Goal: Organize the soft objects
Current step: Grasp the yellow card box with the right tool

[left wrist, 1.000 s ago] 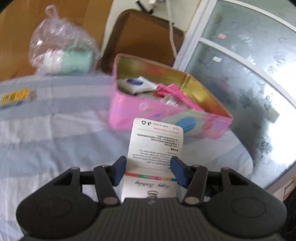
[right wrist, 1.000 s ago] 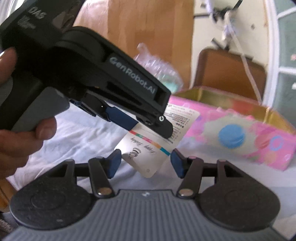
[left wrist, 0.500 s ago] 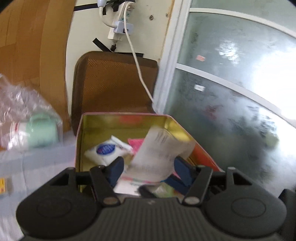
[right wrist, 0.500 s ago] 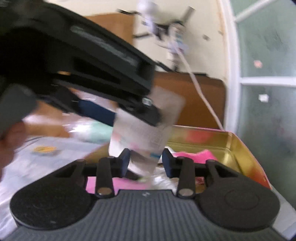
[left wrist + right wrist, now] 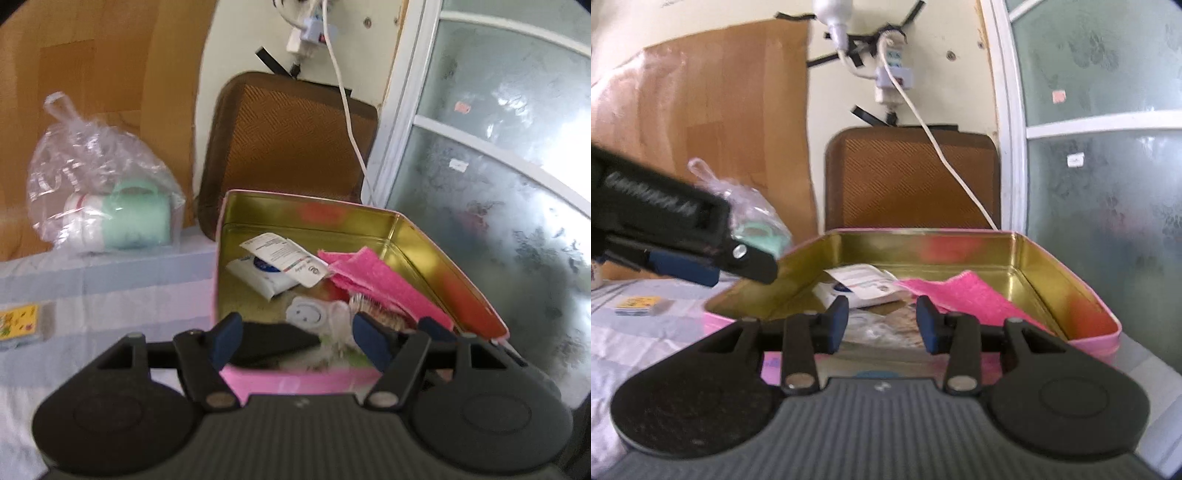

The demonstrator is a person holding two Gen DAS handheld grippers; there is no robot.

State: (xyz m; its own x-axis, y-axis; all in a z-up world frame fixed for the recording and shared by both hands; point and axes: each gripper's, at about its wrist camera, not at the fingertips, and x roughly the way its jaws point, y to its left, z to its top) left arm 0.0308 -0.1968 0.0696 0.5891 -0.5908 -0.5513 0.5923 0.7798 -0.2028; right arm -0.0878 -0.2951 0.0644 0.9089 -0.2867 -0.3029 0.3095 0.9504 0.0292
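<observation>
Card print too blurred to read. Pink tin (image 5: 424, 236) with gold inside sits on the striped cloth (image 5: 92, 295); it holds the white card (image 5: 284, 258) lying on a wipes pack (image 5: 258, 277), a pink cloth (image 5: 376, 284), and a smiley item (image 5: 304, 314). Left gripper (image 5: 295, 341) hovers at the tin's near wall, jaws opening, nothing between. Right gripper (image 5: 882, 323) half-open, empty, levelled at the tin. Clear bag (image 5: 96, 177) holds a mint mug.

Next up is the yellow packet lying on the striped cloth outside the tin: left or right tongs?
Probably the left tongs: the yellow packet lies on their side, and they are opening with nothing between them. The right tongs face the tin.
</observation>
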